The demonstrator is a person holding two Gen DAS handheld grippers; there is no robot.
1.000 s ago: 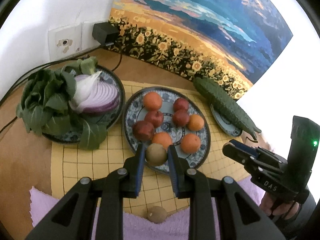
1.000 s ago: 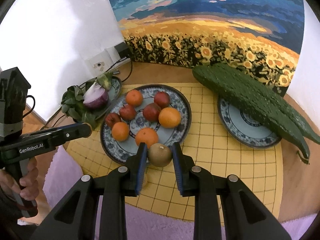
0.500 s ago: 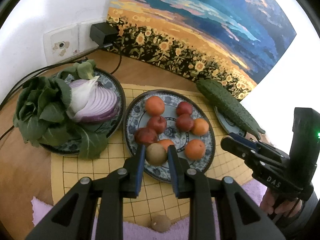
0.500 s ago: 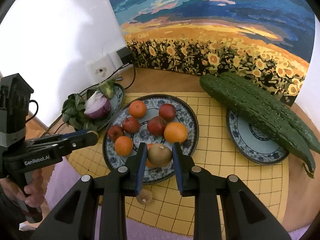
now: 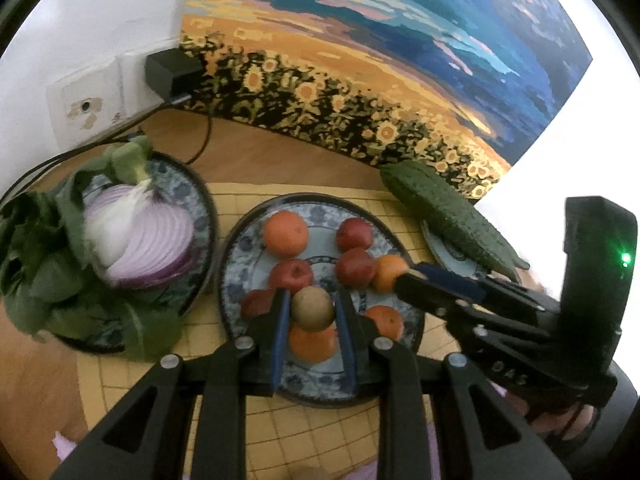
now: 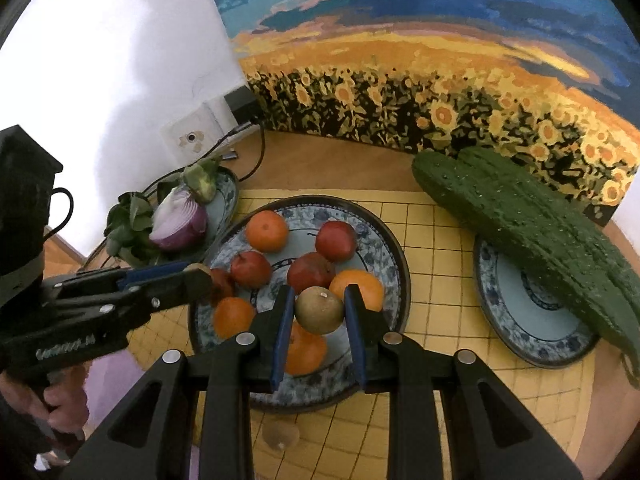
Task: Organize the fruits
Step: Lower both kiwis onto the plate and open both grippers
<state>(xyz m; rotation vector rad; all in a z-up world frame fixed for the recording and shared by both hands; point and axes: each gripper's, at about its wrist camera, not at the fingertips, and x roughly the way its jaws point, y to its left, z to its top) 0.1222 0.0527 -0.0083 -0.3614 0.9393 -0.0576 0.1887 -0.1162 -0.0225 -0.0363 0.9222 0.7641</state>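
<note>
A blue patterned fruit plate (image 5: 236, 276) (image 6: 394, 264) holds several oranges and red fruits. My left gripper (image 5: 312, 309) is shut on a brown kiwi (image 5: 312, 308) and holds it above the plate's near side. My right gripper (image 6: 319, 311) is shut on another brown kiwi (image 6: 319, 310), also above the plate's near side. Each gripper shows in the other's view, the right gripper (image 5: 412, 276) reaching in from the right and the left gripper (image 6: 192, 276) from the left. A third kiwi (image 6: 280, 434) lies on the yellow mat in front of the plate.
A plate with a halved red onion (image 5: 148, 240) and leafy greens (image 5: 36, 264) stands at the left. Two big cucumbers (image 6: 528, 216) lie on a smaller plate (image 6: 520, 320) at the right. A sunflower painting (image 6: 440, 80) and a wall socket (image 5: 92, 108) with cables are behind.
Both grippers have moved forward with their kiwis, from the plate's near edge to above the plate, and have come closer together.
</note>
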